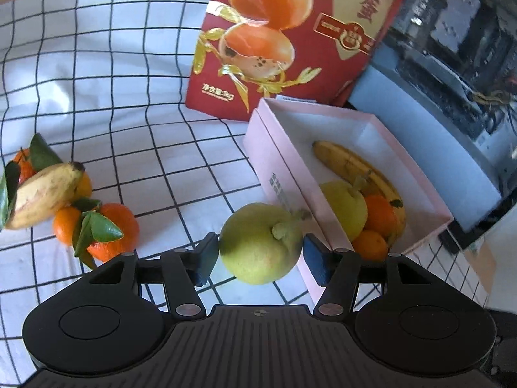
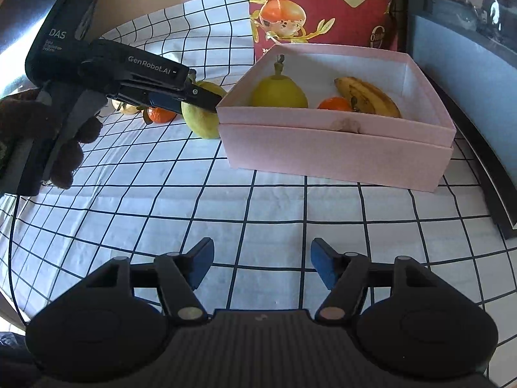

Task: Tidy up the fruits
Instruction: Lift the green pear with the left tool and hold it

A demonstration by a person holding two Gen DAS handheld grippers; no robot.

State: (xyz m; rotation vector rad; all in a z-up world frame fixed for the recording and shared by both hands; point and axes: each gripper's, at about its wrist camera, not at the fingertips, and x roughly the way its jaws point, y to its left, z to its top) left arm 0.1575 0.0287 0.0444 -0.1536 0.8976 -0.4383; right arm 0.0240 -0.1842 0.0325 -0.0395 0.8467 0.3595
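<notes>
Clamping a green pear (image 1: 260, 247) just beside the pink box (image 1: 284, 174), the left gripper (image 1: 260, 255) holds it above the checked bench cloth (image 1: 129, 123). The right gripper (image 2: 260, 266) hangs apart, holding nothing. Another pear (image 1: 345, 208), a banana (image 1: 355, 165) and tangerines (image 1: 376, 223) lie in the box.

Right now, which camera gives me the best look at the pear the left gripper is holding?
The left wrist view: the pear fills the space between the left gripper pads, stem and all, just outside the pink box. The right wrist view shows only part of it, half hidden behind the gripper's fingers and the box corner.
</notes>
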